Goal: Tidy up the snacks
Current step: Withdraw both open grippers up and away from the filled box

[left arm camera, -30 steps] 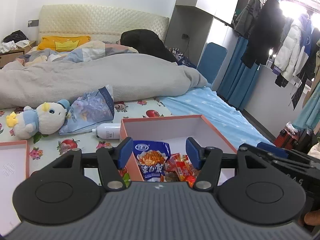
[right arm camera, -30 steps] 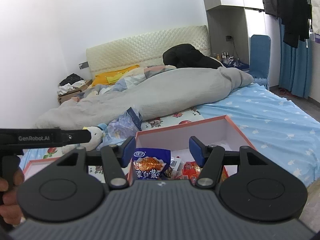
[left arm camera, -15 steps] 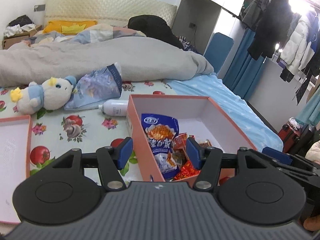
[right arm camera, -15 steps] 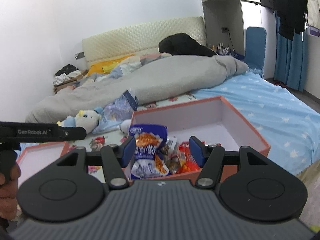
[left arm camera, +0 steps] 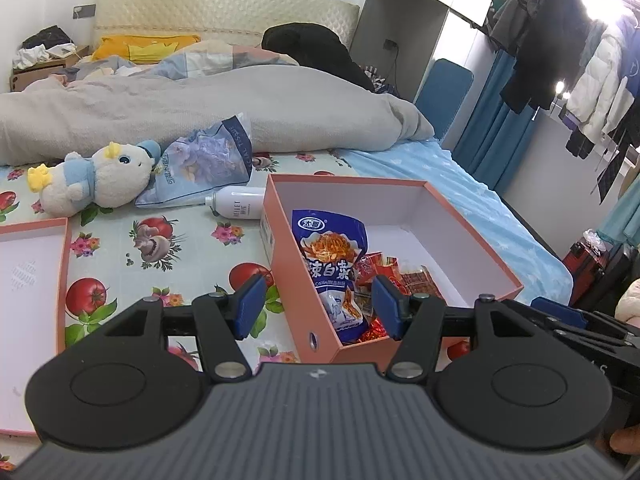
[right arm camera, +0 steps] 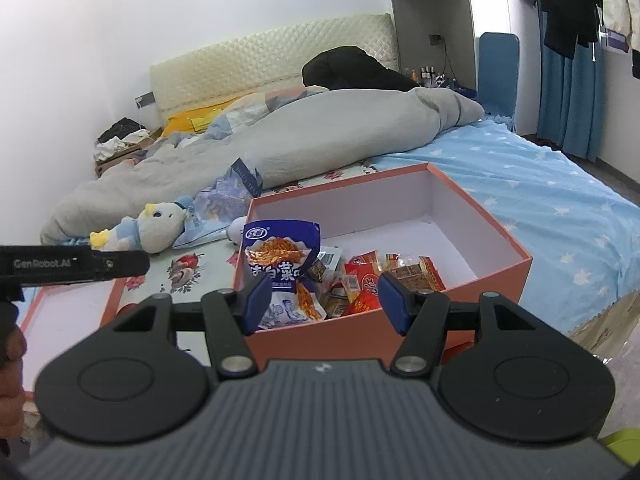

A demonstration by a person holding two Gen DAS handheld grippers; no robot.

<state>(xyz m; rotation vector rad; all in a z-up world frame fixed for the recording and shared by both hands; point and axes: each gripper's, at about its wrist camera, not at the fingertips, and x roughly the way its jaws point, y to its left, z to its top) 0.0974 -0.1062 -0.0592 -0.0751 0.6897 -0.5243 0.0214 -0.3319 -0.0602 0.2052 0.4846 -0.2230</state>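
Left gripper (left arm camera: 318, 306): blue-padded fingers spread wide, nothing between them — it hangs above the near end of the box, clear of it.
Right gripper (right arm camera: 326, 302): fingers likewise spread apart and empty, poised over the near wall of the same box; its black body also shows at the lower right edge of the left wrist view.
Orange box (left arm camera: 472, 236): open, white inside, lying on the bed; the far half of its floor is bare, and a small round hole sits in its near end wall.
Blue snack bag (left arm camera: 330, 264): largest item in the box, leaning against the left wall at the near end, with white characters and a picture of orange shreds on its front.
Red snack packets (right arm camera: 366, 280): a small heap just to the right of the blue bag, touching it, in the near part of the box.
White bottle (left arm camera: 236, 207): lying on its side just outside the box's far left corner.
Blue-patterned bag (left arm camera: 204, 166): crumpled, behind the bottle, against the grey duvet (left arm camera: 200, 112).
Plush toy (left arm camera: 94, 178): white and blue with yellow tufts, lying beside the patterned bag.
Box lid (left arm camera: 64, 280): orange-rimmed, white inside — open side up on the fruit-print sheet (left arm camera: 160, 248), well left of the box.
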